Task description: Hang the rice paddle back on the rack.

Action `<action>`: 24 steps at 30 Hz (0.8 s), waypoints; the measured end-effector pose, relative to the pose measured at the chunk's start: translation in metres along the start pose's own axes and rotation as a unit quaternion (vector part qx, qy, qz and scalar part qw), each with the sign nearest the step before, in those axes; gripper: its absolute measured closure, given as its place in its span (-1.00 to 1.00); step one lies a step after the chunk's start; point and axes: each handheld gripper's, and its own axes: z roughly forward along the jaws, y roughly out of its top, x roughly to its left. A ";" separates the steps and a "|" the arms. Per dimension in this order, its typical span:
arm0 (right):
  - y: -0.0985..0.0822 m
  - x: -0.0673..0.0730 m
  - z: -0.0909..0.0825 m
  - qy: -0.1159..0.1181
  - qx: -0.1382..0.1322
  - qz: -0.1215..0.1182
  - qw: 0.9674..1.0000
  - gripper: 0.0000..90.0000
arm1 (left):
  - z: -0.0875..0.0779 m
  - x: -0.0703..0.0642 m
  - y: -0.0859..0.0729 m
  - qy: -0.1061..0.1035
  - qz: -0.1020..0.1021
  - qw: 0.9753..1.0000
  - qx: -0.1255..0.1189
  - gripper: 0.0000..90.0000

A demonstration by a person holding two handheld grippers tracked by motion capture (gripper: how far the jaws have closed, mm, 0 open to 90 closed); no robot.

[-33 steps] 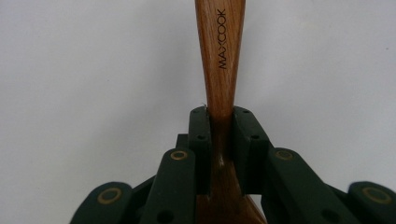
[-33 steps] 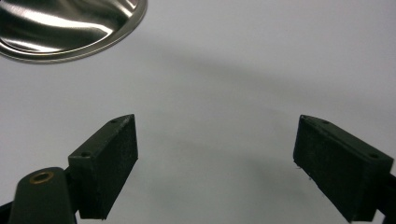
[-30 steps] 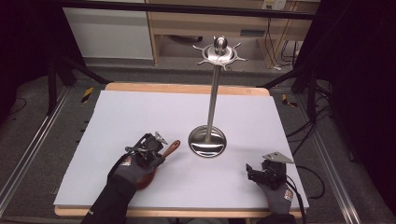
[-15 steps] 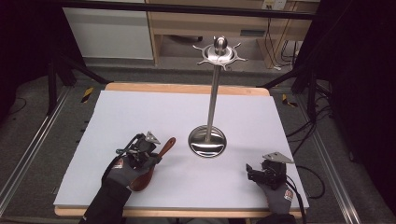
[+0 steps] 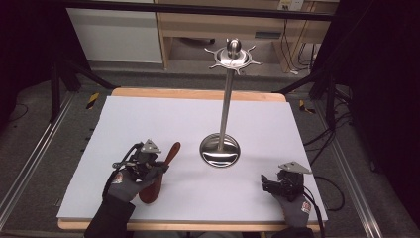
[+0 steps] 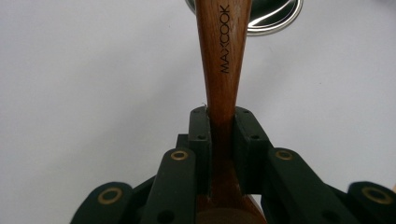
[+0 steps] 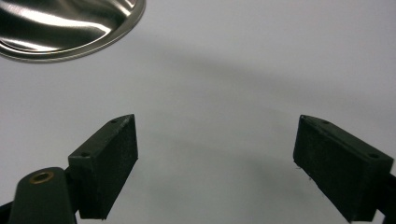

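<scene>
A brown wooden spoon (image 5: 166,161) marked MAXCOOK (image 6: 223,56) is clamped by its handle in my left gripper (image 5: 153,166), which is shut on it at the front left of the white mat. Its bowl end (image 5: 151,191) hangs low toward the person, and the handle tip points at the steel stand's round base (image 5: 220,150). The stand's tall pole carries a hook ring on top (image 5: 233,55). My right gripper (image 5: 270,184) rests at the front right, open, its pads (image 7: 109,158) wide apart over bare mat.
The white mat (image 5: 148,119) covers a wooden table (image 5: 198,93). Shelving and cables stand beyond the far edge. Metal rails (image 5: 29,163) run along both sides of the table.
My left gripper has shifted a little left and risen slightly with the spoon, lifting the handle off the mat. The right gripper has kept still.
</scene>
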 end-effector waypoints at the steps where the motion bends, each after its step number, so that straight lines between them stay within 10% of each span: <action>1: 0.000 0.000 0.000 0.000 0.001 0.000 1.000 -0.69 | -0.002 -0.001 -0.001 0.001 0.000 1.000 -0.007 0.73; 13: 0.000 0.000 0.001 -0.002 0.004 0.001 1.000 -0.69 | -0.026 -0.005 -0.009 -0.010 0.001 0.998 -0.060 0.73; 24: 0.000 0.001 0.002 -0.007 0.003 -0.005 1.000 -0.69 | -0.045 -0.007 -0.009 0.015 0.008 0.990 -0.137 0.73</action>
